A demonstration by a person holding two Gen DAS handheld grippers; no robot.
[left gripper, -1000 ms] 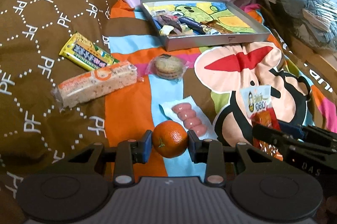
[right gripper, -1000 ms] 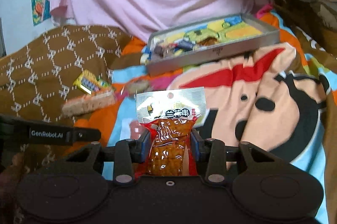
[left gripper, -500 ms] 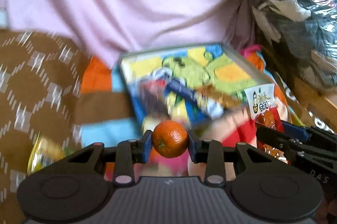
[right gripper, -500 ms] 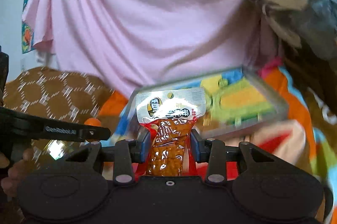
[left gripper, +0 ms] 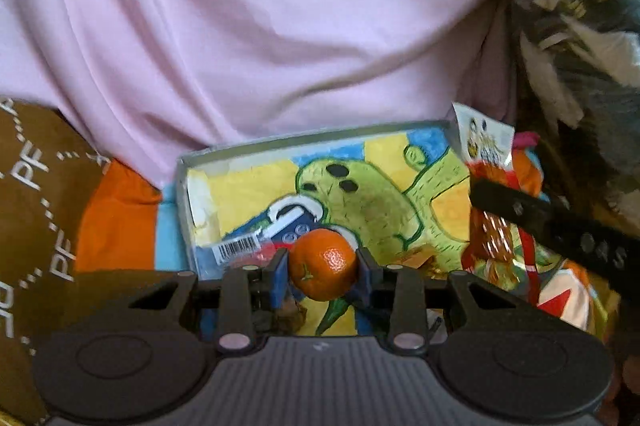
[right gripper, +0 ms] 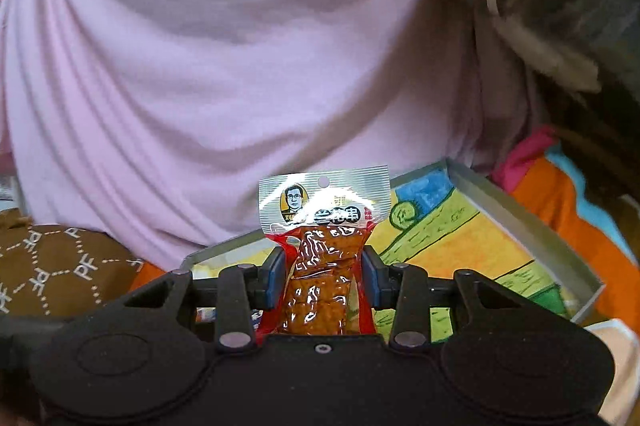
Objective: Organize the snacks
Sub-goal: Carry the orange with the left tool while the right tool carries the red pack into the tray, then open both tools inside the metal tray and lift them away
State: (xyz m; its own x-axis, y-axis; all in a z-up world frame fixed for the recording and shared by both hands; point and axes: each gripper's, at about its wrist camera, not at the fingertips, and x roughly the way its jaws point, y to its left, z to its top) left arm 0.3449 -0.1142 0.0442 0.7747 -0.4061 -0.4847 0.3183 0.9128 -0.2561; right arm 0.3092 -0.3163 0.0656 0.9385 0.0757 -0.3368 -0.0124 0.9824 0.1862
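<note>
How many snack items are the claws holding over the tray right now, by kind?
Fruit: 1, the mandarin in the left claw.
Sealed packets: 1, the red snack packet in the right claw.
Total: 2 held, both in front of the cartoon-print tray.

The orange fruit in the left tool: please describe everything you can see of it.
The orange fruit is small and round, with glossy, finely pitted peel and a small dark green stem mark low on its left side. It looks whole and unpeeled. The left tool is shut on it: its blue pads press the fruit's left and right sides. Held this way, it hangs in front of the shallow tray with a cartoon print; nothing else touches it.
</note>
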